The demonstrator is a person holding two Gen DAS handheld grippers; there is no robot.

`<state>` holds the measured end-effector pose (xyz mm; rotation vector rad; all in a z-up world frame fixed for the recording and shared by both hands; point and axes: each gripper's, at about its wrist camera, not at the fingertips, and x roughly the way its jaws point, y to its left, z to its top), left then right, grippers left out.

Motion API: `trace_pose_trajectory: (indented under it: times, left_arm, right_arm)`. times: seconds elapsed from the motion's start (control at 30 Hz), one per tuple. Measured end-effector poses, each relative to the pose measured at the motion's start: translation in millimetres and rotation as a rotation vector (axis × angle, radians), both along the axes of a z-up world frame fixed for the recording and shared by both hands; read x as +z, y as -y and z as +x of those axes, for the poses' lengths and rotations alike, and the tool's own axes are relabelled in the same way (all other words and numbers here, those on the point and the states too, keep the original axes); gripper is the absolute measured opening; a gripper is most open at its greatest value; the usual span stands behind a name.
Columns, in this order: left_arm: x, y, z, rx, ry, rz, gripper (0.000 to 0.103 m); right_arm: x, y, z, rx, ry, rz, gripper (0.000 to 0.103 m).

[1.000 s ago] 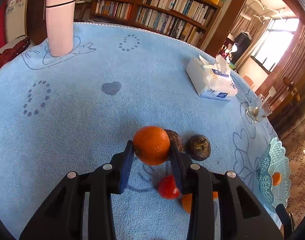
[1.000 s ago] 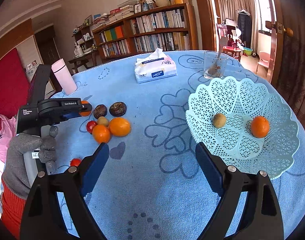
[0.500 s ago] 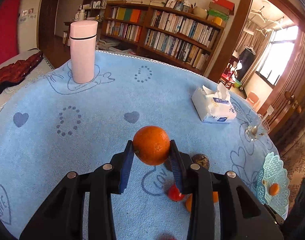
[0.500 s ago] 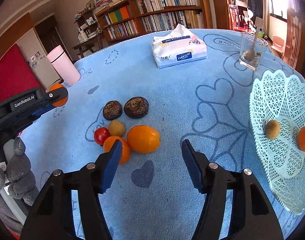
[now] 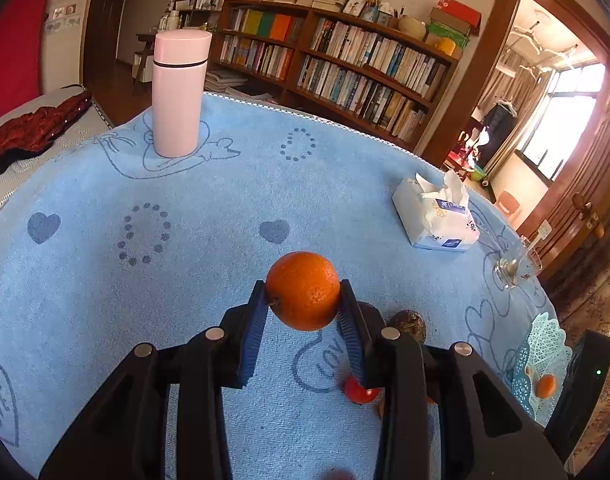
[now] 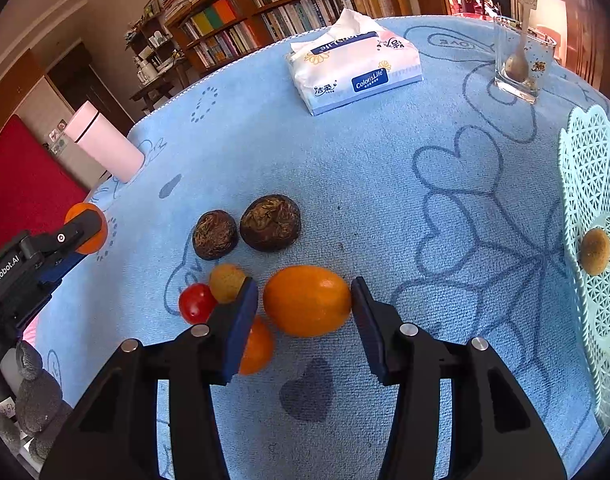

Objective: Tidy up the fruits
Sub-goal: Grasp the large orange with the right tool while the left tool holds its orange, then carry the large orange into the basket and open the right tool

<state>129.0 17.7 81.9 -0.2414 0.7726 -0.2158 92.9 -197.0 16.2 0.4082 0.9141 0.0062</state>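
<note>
Longan (image 6: 595,251) (right wrist view only).

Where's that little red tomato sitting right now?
In the right wrist view, the red tomato lies on the blue cloth at the left of the fruit cluster, beside a small tan fruit.

The right gripper (image 6: 305,304) straddles the big orange (image 6: 307,300), its jaws just closing: the right pad touches or nearly touches the fruit, the left stands just beside it. A small orange (image 6: 259,346) lies near-left, partly behind the left finger; a tomato (image 6: 196,303) and tan fruit (image 6: 225,282) lie left, two dark fruits (image 6: 269,222) beyond. The basket (image 6: 585,168) at right holds a tan fruit. At far left the left gripper (image 6: 83,228) grips an orange (image 6: 73,211)
</note>
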Motion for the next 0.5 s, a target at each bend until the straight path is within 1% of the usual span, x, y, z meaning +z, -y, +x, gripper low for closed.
trace_pose_trajectory:
  times: [0.03, 0.1, 0.17, 0.2, 0.3, 0.5]
  left_arm:
    - [0, 0, -1, 0.000, 0.000, -0.002, 0.036]
    - [0, 0, -1, -0.003, 0.002, -0.005, 0.036]
    - [1, 0, -2, -0.008, 0.004, -0.006, 0.036]
    - [1, 1, -3, -0.010, 0.004, -0.007, 0.036]
    - [3, 0, -4, -0.014, 0.008, -0.016, 0.036]
    - [8, -1, -8, -0.022, 0.020, -0.031, 0.036]
  right_arm:
    - [-3, 1, 1, -0.001, -0.015, 0.004, 0.050]
    - [-6, 2, 3, -0.005, -0.018, 0.011, 0.050]
    - [-5, 0, 2, -0.001, -0.019, -0.007, 0.049]
    - [-4, -1, 2, 0.002, -0.020, -0.007, 0.046]
    - [1, -3, -2, 0.001, -0.023, -0.010, 0.046]
    - [26, -5, -20, -0.006, 0.038, -0.036, 0.046]
